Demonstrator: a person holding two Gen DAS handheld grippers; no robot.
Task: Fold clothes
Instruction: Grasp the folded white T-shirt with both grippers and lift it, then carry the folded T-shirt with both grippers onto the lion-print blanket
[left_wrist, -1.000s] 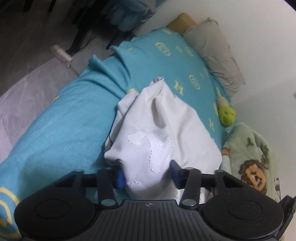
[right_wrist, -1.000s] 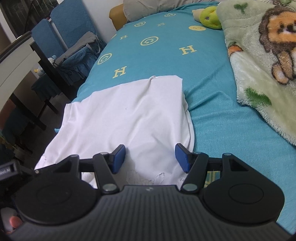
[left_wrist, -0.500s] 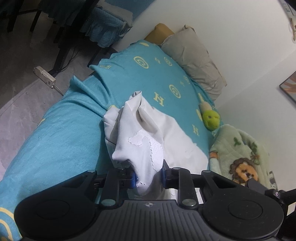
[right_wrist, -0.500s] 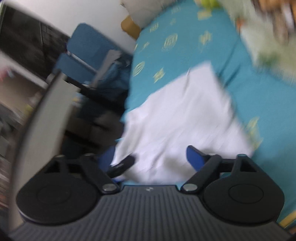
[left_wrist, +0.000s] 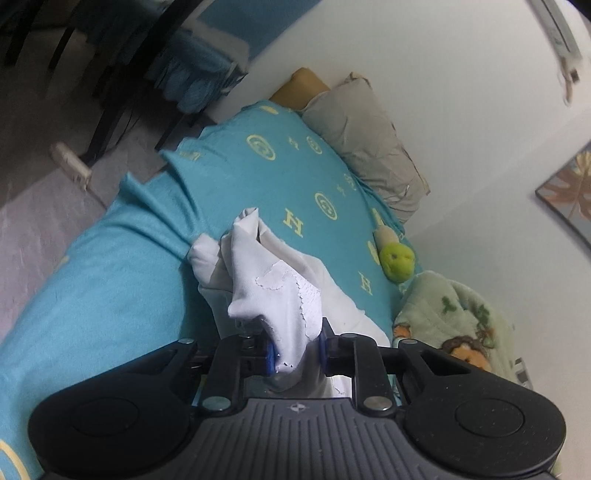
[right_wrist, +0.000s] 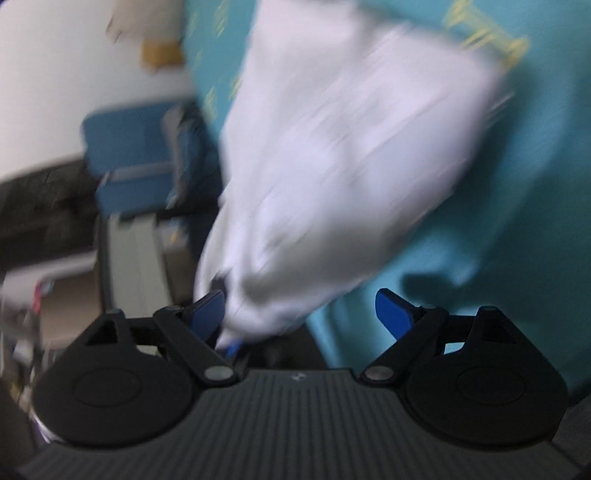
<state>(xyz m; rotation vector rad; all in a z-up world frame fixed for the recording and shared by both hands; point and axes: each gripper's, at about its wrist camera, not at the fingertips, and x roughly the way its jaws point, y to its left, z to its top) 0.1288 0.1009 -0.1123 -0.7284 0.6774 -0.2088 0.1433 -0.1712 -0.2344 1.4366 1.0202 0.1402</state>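
A white garment (left_wrist: 280, 291) with a lacy print lies bunched on a teal bed cover (left_wrist: 229, 177). My left gripper (left_wrist: 295, 350) is shut on its near edge and holds that edge lifted off the bed. In the blurred right wrist view the same white garment (right_wrist: 343, 147) hangs stretched across the cover. My right gripper (right_wrist: 299, 314) is open, its blue fingers wide apart, with the cloth's lower end beside the left finger (right_wrist: 208, 306). The right fingers do not pinch the cloth.
A grey pillow (left_wrist: 369, 136) lies at the head of the bed against the white wall. A green plush toy (left_wrist: 397, 258) and a green lion blanket (left_wrist: 454, 314) lie at the right. Blue chairs (right_wrist: 129, 158) and a dark table stand left of the bed.
My left gripper closed on the garment's edge and lifted it, bunching the cloth. My right gripper swung fast and rolled, staying open, so its view is blurred.
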